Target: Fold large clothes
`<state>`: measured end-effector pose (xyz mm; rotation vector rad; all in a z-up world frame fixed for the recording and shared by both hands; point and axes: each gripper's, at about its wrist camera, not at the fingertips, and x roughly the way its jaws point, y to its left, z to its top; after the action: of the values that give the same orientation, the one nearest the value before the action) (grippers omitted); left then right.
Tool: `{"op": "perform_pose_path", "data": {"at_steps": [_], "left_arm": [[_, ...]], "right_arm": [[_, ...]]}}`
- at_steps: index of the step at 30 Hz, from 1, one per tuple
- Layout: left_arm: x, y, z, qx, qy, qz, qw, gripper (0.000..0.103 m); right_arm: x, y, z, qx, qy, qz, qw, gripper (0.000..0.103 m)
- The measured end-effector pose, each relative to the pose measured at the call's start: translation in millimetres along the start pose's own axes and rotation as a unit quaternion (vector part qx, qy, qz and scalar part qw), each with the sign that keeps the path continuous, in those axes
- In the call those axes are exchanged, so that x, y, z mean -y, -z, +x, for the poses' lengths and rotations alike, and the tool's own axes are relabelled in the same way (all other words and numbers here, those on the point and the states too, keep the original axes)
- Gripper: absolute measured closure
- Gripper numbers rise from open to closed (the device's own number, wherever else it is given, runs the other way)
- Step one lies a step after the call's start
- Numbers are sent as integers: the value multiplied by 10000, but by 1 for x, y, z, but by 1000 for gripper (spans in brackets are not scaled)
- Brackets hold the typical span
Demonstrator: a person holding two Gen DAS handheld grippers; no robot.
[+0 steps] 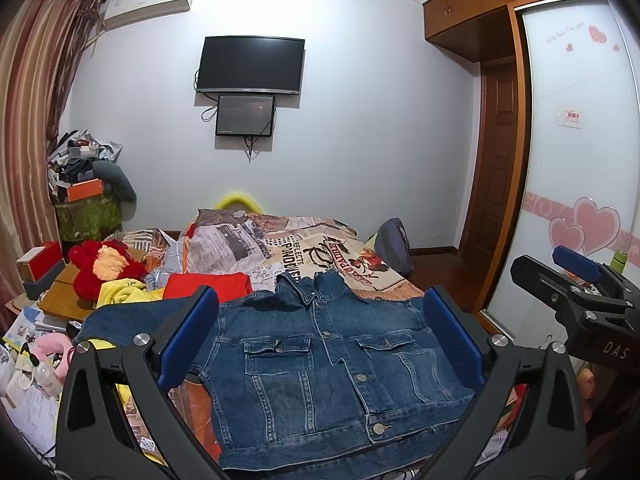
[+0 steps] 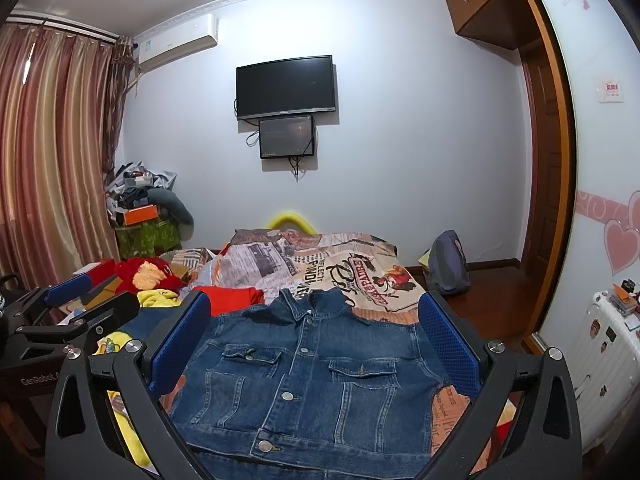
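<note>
A blue denim jacket (image 1: 320, 380) lies flat and face up on the bed, buttoned, with its collar pointing away from me. One sleeve (image 1: 120, 320) stretches out to the left. My left gripper (image 1: 320, 336) hovers above the jacket's chest, open wide, with nothing between its blue pads (image 1: 188, 336). My right gripper (image 2: 314, 344) hangs over the same jacket (image 2: 304, 384), also open and empty. Each gripper shows in the other's view: the right gripper (image 1: 576, 280) at the right edge and the left gripper (image 2: 80, 304) at the left edge.
A patterned bedspread (image 1: 320, 248) covers the bed. A red garment (image 1: 208, 284), a yellow garment (image 1: 120, 290) and a red plush toy (image 1: 104, 268) lie left of the jacket. Books and clutter (image 1: 28, 360) fill the floor at left. A backpack (image 1: 394, 244) and white suitcase (image 2: 608, 360) stand at right.
</note>
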<state>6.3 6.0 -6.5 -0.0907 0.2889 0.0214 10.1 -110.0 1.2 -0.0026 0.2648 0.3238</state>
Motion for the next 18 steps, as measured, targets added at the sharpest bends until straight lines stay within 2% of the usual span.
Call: {"op": "perform_pose_path", "data": {"at_steps": [18], "left_arm": [[-2,-1,1,-11,-34,-51,10000,0]], "right_arm": [[1,-1,1,-24,3,3,10000,0]]}}
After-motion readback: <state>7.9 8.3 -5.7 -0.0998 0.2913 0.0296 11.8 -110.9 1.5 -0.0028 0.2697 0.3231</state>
